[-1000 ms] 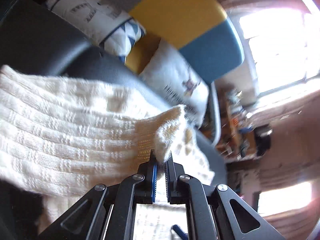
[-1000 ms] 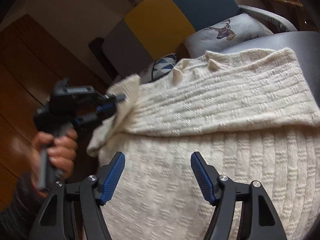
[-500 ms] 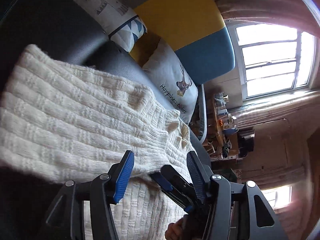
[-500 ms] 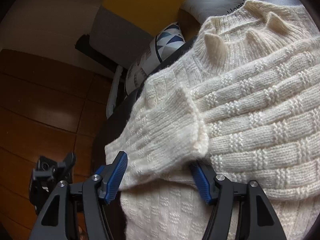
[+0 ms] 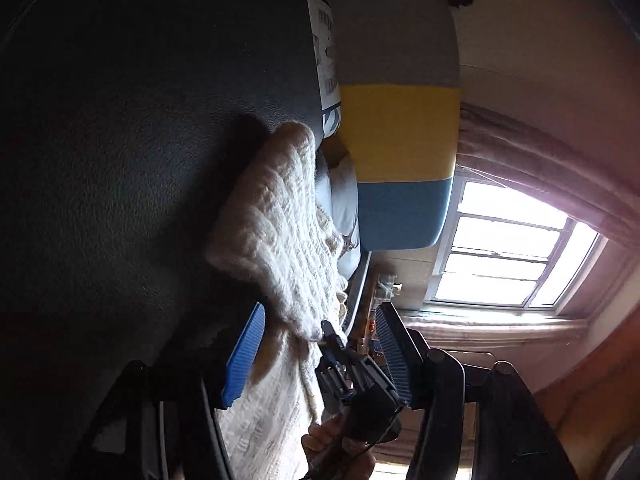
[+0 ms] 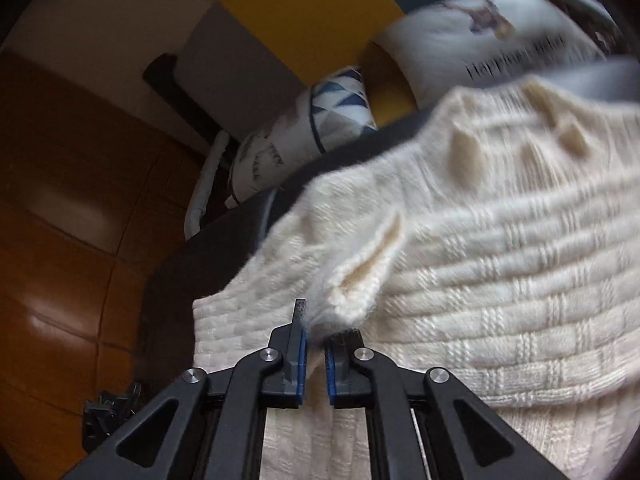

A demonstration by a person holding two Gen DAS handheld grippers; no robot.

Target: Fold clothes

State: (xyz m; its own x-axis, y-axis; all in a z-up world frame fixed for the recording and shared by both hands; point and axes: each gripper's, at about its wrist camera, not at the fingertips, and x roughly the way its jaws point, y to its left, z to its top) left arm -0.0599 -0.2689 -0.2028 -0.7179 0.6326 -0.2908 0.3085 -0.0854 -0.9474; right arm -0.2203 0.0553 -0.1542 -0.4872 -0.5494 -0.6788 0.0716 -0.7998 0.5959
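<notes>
Pinching the cuff of the cream sweater is what your right gripper is doing, with its blue-padded fingers nearly together and a tuft of knit clamped between them. That cuff belongs to a sleeve folded across the sweater's body, and it's lifted a bit off the layer underneath.

Your left gripper has its fingers wide apart with nothing in them. Seen from the left wrist, the sweater's edge and the right gripper, with your hand around its handle, sit in the gap between them.

The sweater lies spread on a dark leathery seat, collar end toward the far side. Just past the collar is a white cushion with a deer print, and left of it a cushion with blue triangles. Behind both stands a grey, yellow and blue backrest. Bright window far right from the left wrist, and wooden floor down the left side from the right wrist.
</notes>
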